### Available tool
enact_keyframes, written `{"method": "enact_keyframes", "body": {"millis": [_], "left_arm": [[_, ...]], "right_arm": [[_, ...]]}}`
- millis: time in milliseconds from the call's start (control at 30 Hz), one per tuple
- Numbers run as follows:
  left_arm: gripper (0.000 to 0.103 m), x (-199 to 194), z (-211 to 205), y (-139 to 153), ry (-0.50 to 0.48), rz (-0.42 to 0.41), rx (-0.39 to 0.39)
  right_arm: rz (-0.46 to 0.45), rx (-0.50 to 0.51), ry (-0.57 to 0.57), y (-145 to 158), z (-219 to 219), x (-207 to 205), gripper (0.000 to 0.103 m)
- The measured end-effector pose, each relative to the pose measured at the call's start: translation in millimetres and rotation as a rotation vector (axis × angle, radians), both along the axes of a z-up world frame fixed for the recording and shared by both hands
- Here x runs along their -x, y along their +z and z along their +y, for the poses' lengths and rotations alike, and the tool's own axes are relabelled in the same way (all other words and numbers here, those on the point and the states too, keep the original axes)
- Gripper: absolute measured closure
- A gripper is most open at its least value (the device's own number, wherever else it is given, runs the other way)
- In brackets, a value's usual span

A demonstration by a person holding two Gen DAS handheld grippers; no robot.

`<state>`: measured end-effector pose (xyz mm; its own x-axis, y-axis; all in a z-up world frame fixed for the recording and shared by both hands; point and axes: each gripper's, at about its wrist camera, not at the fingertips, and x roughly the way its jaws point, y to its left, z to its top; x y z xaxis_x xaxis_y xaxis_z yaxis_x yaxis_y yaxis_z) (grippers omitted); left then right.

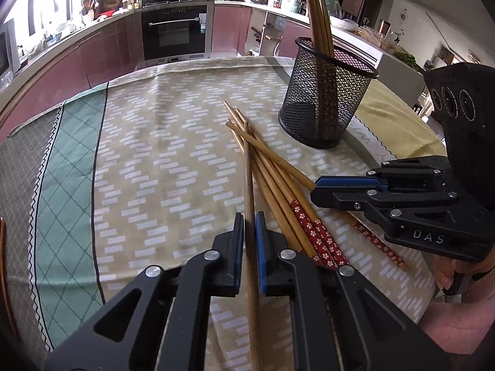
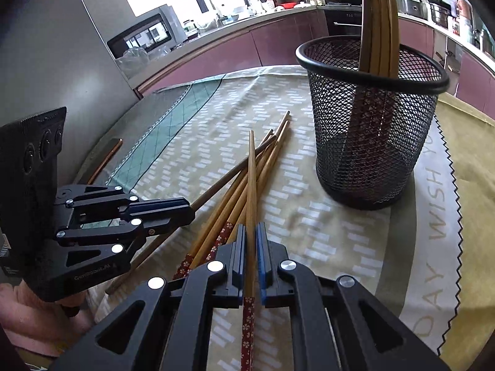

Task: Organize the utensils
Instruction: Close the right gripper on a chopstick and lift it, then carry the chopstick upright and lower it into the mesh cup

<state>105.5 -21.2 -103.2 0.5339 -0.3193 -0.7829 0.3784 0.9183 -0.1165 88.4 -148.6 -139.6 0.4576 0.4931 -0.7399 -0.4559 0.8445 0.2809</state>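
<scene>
left gripper (image 1: 249, 216): closed on 1 plain wooden chopstick (image 1: 248, 167), pads pinching the shaft partway along; the stick runs straight out ahead between the fingers and back under the gripper body. In the right wrist view it comes in from the left, jaws pressed on the same darker stick.
right gripper (image 2: 250, 228): closed on 1 red-ended chopstick (image 2: 251, 185), gripped just above its red flowered end; the tip points forward over the pile. In the left wrist view it sits at the right, jaws shut on the stick.
loose chopsticks (image 1: 278, 182): a crossed pile lying flat on the tablecloth (image 1: 154, 142), between the 2 grippers and the holder; several have red flowered ends toward the camera. Both held sticks still overlap the pile; can't tell if either is lifted clear of it.
mesh holder (image 1: 324, 99): black, round, upright on the cloth, just beyond the pile and to its right, not touching it.
chopsticks in holder (image 1: 318, 15): about 4, standing with the narrow ends up, leaning against the far rim.
hand (image 1: 445, 272): fingers wrapped on the right gripper's handle, pink sleeve (image 1: 458, 321) below it.
background: kitchen counter with an oven (image 1: 176, 31), well behind the table.
</scene>
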Motion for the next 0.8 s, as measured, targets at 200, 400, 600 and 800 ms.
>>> {"method": "enact_keyframes", "body": {"millis": [200, 400, 600, 800], "left_arm": [[0.085, -10, -5, -4, -0.018, 0.006, -0.019], [0.095, -11, -7, 0, -0.006, 0.008, -0.011], [0.095, -5, -4, 24, -0.023, -0.039, 0.038], [0.095, 3, 4, 56, -0.052, -0.091, 0.117]], "right_arm": [[0.002, 0.009, 0.008, -3, 3, -7, 0.094], [-0.032, -0.015, -0.002, 6, -2, -3, 0.097], [-0.097, -0.058, -0.011, 28, -17, 7, 0.097], [-0.152, -0.118, -0.040, 51, -34, 15, 0.097]]}}
